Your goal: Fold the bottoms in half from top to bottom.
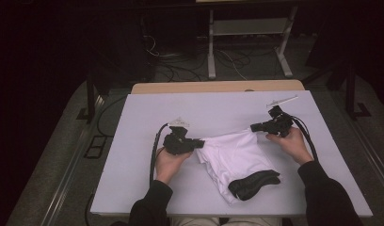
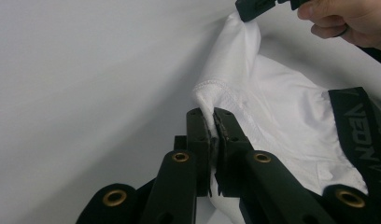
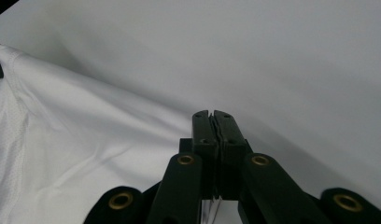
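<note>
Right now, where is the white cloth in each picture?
High view: the white cloth lies mid-table, stretched between both hand-held grippers, its black band nearest the person.
Left gripper view: it fills the right half, its hem pinched in the jaws.
Right gripper view: it spreads across the left side, running down to the jaws.
Shared landmark: the white table, behind the cloth in every view.
</note>
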The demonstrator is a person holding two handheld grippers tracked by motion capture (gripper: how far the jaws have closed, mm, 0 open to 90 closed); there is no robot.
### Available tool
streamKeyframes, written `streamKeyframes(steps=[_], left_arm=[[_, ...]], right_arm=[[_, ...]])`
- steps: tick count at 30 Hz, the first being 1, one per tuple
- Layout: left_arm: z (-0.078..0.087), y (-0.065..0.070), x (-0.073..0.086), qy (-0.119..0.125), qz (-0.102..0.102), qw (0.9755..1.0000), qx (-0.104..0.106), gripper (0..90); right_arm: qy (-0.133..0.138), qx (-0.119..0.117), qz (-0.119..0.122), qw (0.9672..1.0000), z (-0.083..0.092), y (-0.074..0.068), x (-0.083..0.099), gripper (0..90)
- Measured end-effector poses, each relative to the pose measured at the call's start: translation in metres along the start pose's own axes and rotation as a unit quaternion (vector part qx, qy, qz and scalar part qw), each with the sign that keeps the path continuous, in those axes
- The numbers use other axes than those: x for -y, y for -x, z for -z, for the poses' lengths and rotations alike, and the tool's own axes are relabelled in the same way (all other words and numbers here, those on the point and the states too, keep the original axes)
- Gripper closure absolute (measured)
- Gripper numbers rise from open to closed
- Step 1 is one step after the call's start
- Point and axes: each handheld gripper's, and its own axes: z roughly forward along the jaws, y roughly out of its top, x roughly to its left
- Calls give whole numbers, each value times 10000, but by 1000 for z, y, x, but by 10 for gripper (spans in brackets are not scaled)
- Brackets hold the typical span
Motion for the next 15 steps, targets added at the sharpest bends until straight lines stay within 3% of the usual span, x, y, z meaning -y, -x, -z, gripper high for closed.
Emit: streamKeyframes(steps=[2,7,12,15], left_arm=[[1,-3,-1,-21,-15,10000,-8,846],[6,-9,-3,-107,-303,9995,-51,845],[8,-20,-9,-195,-327,9992,-101,845],[8,-30,-15,-106,-270,9996,-21,846]], right_arm=[[3,1,-6,10000,-3,-1,-3,873],[-4,8,6,10000,-10,-4,-10,873],[57,-10,-42,10000,-15,-6,-15,873],[1,63,-54,10000,-18,-6,-17,873]])
